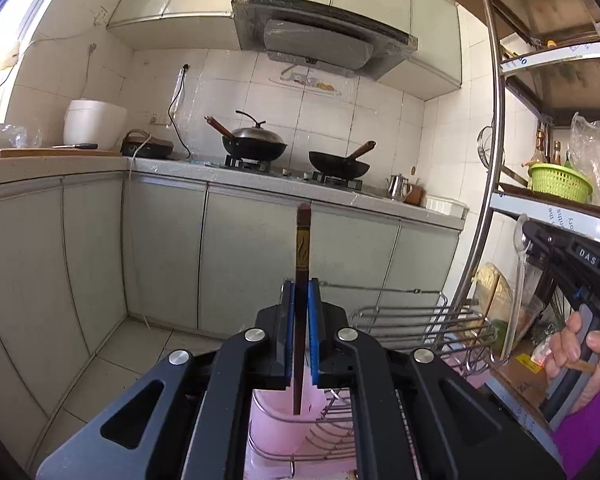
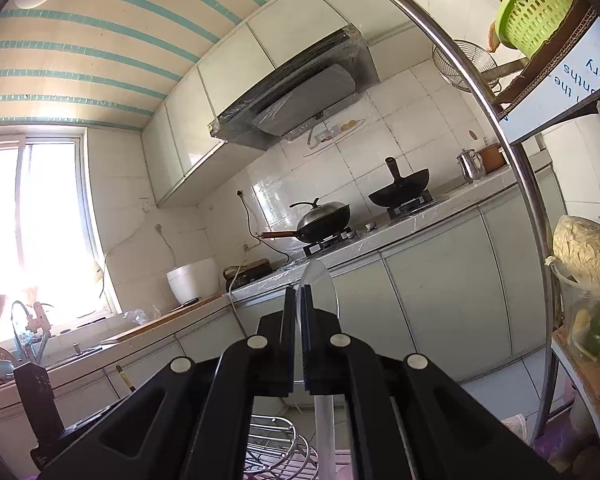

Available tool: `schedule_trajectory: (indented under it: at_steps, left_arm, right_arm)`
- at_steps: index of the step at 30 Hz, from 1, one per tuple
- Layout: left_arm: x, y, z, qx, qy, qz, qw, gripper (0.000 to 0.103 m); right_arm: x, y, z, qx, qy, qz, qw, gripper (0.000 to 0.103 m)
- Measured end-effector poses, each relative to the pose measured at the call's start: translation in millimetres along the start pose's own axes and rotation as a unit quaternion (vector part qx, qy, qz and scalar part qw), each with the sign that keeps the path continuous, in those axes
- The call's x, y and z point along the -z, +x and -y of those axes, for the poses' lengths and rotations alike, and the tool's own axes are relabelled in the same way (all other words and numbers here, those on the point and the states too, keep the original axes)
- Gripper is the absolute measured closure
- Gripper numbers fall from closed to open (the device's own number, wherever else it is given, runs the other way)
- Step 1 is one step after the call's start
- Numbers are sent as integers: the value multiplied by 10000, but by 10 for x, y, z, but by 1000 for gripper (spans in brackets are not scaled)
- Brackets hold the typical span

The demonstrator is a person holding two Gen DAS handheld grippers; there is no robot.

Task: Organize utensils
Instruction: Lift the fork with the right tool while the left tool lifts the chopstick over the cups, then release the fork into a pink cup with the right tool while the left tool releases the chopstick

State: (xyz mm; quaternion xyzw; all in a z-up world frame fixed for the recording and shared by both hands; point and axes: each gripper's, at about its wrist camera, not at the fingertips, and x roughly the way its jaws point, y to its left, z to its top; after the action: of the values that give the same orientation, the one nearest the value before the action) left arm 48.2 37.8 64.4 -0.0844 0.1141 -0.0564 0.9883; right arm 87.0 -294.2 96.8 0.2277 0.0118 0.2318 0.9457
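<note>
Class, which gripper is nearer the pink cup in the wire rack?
Left. The left gripper hangs directly above the pink cup, lowering a chopstick toward it; the right gripper, holding a clear spoon, is off to the side.

Left wrist view: looking roughly level along the left gripper (image 1: 300, 300) toward the table (image 1: 260, 176) with two woks, well apart. Right wrist view: rolled sideways, tilting that same table (image 2: 400, 228). Shared: woks, range hood (image 1: 324, 36), steel shelf (image 1: 496, 120).
</note>
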Motion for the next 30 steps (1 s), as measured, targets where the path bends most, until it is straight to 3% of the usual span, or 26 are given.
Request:
schedule_trajectory:
  at_steps: [3,14,17,24,30]
  left_arm:
    - [134,91,-100,-50,-189,-259,9995,98]
    - [120,300,-416,-216,-572,-307,9977,97]
    - [65,413,-499,-93,-733,-378,9966,97]
    - [73,474,-434,-61,-525,-387,9979,97]
    - [71,476,-468,-55,-579,-419,9974,97]
  right_arm:
    - [51,33,41,48,-1,-6,10000,101]
    - [264,87,213,271,133,-97,9995,101]
    - [252,75,230,330,109,-72,9994,101]
    - [161,141,222,304,-5,-5,9995,101]
    - [403,181,290,384,125,-331,9986,101]
